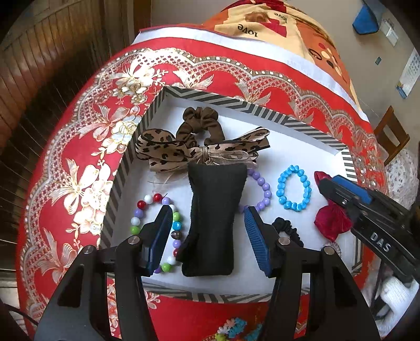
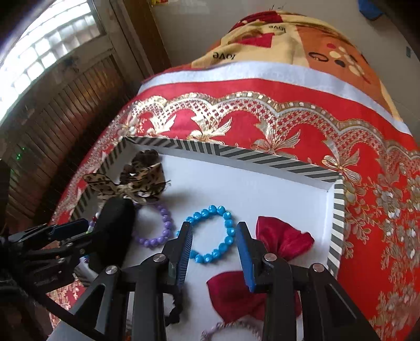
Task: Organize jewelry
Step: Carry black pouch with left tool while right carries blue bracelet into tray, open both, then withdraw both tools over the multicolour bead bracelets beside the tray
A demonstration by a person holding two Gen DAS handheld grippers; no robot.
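Red floral bedspread carrying striped tray (image 1: 237, 99): black pouch (image 1: 214, 217) lies between spread left gripper (image 1: 207, 230); right gripper (image 2: 214, 251), part-open, straddles blue bracelet (image 2: 210, 233), risking snagging the neighbouring red bow (image 2: 283, 238).

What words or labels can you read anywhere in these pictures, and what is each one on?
"love": printed twice, upside down, on the orange and cream blanket behind the tray.
"DAS": raised letters on the right gripper's black body.
Wall papers at far right: print too small to read.
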